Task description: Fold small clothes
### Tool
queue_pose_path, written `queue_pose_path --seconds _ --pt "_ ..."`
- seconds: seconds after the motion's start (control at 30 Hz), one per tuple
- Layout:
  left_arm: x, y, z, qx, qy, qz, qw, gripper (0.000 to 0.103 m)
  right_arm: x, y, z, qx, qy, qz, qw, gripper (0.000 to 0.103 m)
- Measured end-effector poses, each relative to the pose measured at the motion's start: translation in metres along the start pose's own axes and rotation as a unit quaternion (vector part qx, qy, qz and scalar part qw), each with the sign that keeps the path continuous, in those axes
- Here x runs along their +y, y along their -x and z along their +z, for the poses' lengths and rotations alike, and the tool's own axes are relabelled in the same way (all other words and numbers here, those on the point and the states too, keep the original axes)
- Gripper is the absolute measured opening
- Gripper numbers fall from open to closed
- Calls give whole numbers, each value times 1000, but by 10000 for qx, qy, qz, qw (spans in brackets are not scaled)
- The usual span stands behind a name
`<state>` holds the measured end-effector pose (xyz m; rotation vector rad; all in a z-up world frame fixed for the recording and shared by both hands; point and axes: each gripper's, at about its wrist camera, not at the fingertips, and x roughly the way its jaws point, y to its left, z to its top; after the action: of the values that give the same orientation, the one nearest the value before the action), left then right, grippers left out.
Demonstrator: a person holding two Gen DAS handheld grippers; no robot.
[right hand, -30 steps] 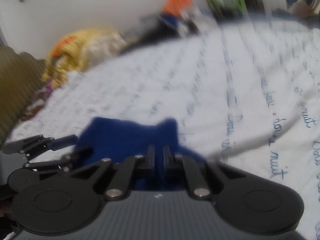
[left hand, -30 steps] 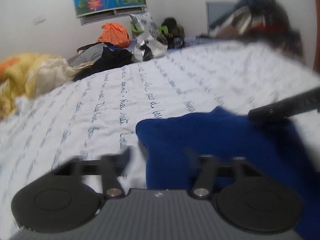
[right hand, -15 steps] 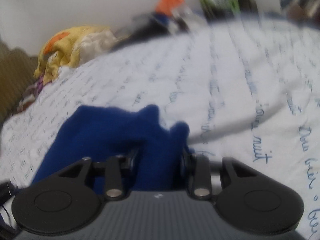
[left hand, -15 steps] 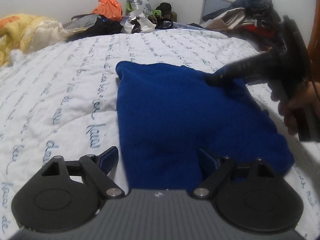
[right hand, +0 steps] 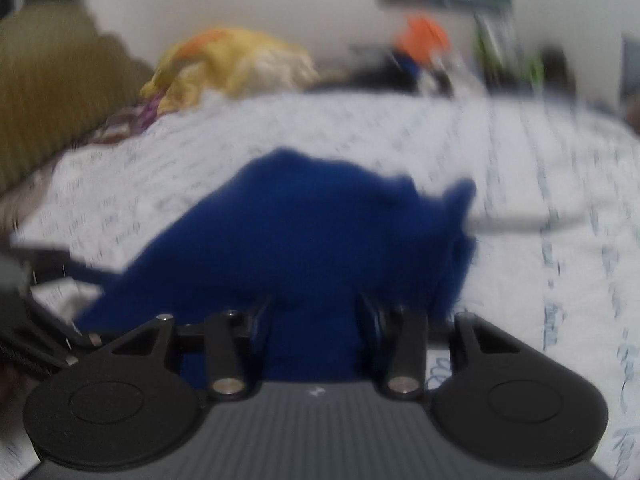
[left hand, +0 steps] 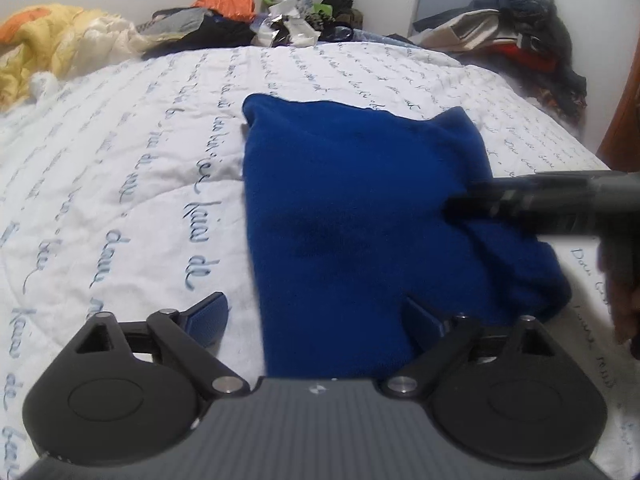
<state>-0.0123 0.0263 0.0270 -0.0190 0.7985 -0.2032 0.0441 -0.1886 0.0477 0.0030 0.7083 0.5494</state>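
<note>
**Two grippers over one blue garment**

Blue garment [left hand: 360, 216] flat on white bed cover [left hand: 132, 184], folded, right edge bunched. Left gripper [left hand: 316, 322] jaws wide, just been opening, straddling garment's near left edge, pads clear of fabric. Right gripper [right hand: 314, 320] jaws partly apart, just been opening, fabric between them, contact unclear through blur. Clothes pile [left hand: 224, 28] well apart at far edge.

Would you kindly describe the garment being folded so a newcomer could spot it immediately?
Find the bed, covered by a white quilt printed with lines of blue handwriting. The blue garment lies flat near its middle, apart from the clothes piled along the far edge. It is the only plain deep-blue piece on the open quilt.
</note>
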Motion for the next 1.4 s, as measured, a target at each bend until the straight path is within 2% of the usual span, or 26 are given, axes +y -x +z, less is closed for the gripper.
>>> queue_pose_path --seconds 0.07,0.17,0.2,0.27,0.3,0.33,0.4,0.47,0.5,0.53,0.57,0.63,0.67,0.7,0.77,0.83,0.97,1.07,1.13,1.17,1.23,1.33,1.37,1.4 --pt "4 7 -5 41 81 -18 10000 89 -2 15 8 69 -406 -44 9991 46" --pt "2 9 -9 9 47 30 10000 90 11 38 1 -157 -308 74 9994 51" --pt "0 9 -9 10 16 59 10000 90 18 38 -5 -68 -186 135 9997 57" --pt "-2 7 -9 22 3 83 10000 92 23 15 -20 498 246 -73 9984 58" --pt "-3 7 -9 20 -8 94 10000 92 25 17 -29 234 600 -160 9978 58" --pt "-3 7 -9 31 -4 95 9999 92 24 19 -30 240 566 -171 9980 58" --pt "-2 9 -11 28 21 89 10000 92 22 31 -21 231 41 -177 9996 59" --pt "-2 9 -11 8 14 108 9999 93 30 44 -14 15 -48 -196 9998 60" --pt "-3 9 -11 9 15 122 9999 93 36 48 -13 -99 45 -147 9998 67" --pt "-4 8 -11 14 13 136 9999 93 40 47 -14 -108 144 -80 9998 79" --pt "-4 8 -11 23 11 142 9999 93 42 40 -15 0 227 -71 9997 83" --pt "-2 8 -10 39 21 121 9999 93 38 17 -27 430 389 -258 9980 83" --pt "-2 10 -11 51 25 122 9999 93 40 20 -34 167 736 -319 9966 83" --pt "0 12 -11 65 44 124 9999 93 40 21 -35 187 795 -347 9961 83" --pt "4 19 -13 60 90 95 9999 88 38 29 -28 290 527 -431 9973 83" --pt "8 30 -17 2 66 97 9999 88 34 42 -25 297 244 -522 9979 84" --pt "10 44 -25 -30 -12 111 9999 88 24 74 -37 130 -323 -440 9984 84" --pt "4 39 -28 122 -19 53 9999 88 22 73 -49 186 -571 -501 9969 90" --pt "3 33 -26 203 146 -23 9997 89 15 65 -55 428 -837 -631 9936 90" --pt "5 31 -24 216 280 -132 9993 89 8 60 -56 555 -1083 -504 9913 92" --pt "15 30 -16 295 783 -573 9948 87 -4 59 -55 466 -1437 -153 9884 92" --pt "35 23 -7 578 1713 -1382 9738 85 -24 51 -45 556 -2221 487 9722 92" --pt "38 20 -6 626 1842 -1453 9701 83 -31 46 -44 592 -2459 689 9650 92" --pt "37 18 -3 637 1839 -1437 9703 78 -36 43 -43 583 -2561 802 9615 91"
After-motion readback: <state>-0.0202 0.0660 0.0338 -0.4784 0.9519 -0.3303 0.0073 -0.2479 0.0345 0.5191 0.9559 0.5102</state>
